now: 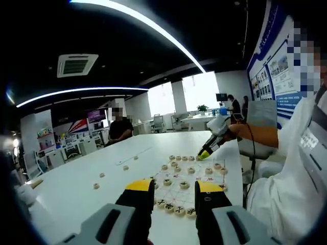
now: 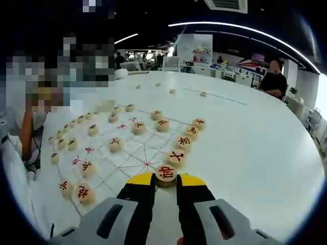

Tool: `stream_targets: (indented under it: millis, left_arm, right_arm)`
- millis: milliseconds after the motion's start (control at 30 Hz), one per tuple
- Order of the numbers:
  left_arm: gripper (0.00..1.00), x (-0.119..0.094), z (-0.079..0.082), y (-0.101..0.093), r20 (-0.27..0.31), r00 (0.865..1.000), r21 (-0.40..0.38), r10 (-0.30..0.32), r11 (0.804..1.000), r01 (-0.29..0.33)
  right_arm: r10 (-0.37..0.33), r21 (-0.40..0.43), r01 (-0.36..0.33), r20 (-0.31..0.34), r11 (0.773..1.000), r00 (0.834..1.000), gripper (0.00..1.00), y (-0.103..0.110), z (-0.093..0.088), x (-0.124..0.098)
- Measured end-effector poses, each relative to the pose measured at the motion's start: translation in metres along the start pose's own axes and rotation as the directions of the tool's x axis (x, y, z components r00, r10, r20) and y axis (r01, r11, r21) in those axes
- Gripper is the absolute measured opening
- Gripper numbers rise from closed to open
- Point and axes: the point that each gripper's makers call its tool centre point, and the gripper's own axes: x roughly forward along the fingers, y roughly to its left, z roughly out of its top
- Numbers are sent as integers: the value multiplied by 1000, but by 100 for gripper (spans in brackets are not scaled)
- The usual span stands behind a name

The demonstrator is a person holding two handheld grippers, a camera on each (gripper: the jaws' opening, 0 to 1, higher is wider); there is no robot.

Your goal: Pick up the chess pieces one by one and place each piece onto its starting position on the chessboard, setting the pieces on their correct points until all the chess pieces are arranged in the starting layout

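right gripper (image 2: 164, 179) pinching red-marked chess piece (image 2: 165, 173) at near edge of chessboard (image 2: 134, 153) | left gripper (image 1: 176, 189) spread, empty, above table (image 1: 76, 189) | lower straight onto the line crossing, release without nudging neighbour piece (image 2: 176, 157)

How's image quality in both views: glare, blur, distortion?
Left gripper view: windows blown out, ceiling dark, chessboard small and soft, strong fisheye bending of the ceiling light strip. Right gripper view: evenly lit white table, red characters on the held piece legible, edges curved by fisheye.
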Motion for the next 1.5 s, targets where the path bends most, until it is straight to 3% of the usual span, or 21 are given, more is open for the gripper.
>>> stream_targets:
  millis: [300, 467, 700, 900, 1100, 1233, 1367, 1500]
  left_arm:
    - [33, 0, -1, -1, -1, 1000, 1, -1, 1000, 1]
    - [33, 0, 0, -1, 1, 1000, 2, -1, 1000, 1]
    - [33, 0, -1, 0, -1, 1000, 0, 0, 1000, 0]
    - [33, 0, -1, 1, -1, 1000, -4, 3, 1000, -3]
    - [33, -1, 1, 5, 5, 1000, -15, 22, 1000, -22]
    - [33, -2, 0, 10, 4, 999, -22, 39, 999, -39]
    - [33, -4, 1, 11, 8, 999, -26, 45, 999, -44]
    - [33, -6, 1, 13, 10, 999, -27, 49, 998, -49]
  right_arm:
    - [-9, 2, 9, 11, 1000, 1000, 19, 0, 0, 0]
    - [18, -18, -18, 30, 1000, 999, 40, 6, 1, -1]
    - [-12, -13, 13, 79, 1000, 997, 42, -2, 13, -14]
    - [-72, 28, 68, 174, 997, 982, 39, -20, 47, -33]
    - [-72, 31, 67, 233, 997, 970, 38, -22, 87, -34]
    - [-69, 24, 65, 248, 998, 966, 38, -14, 112, -23]
    - [-68, -19, 74, 223, 997, 972, 38, -7, 125, -4]
    - [-62, -41, 71, 191, 997, 980, 38, -17, 140, 23]
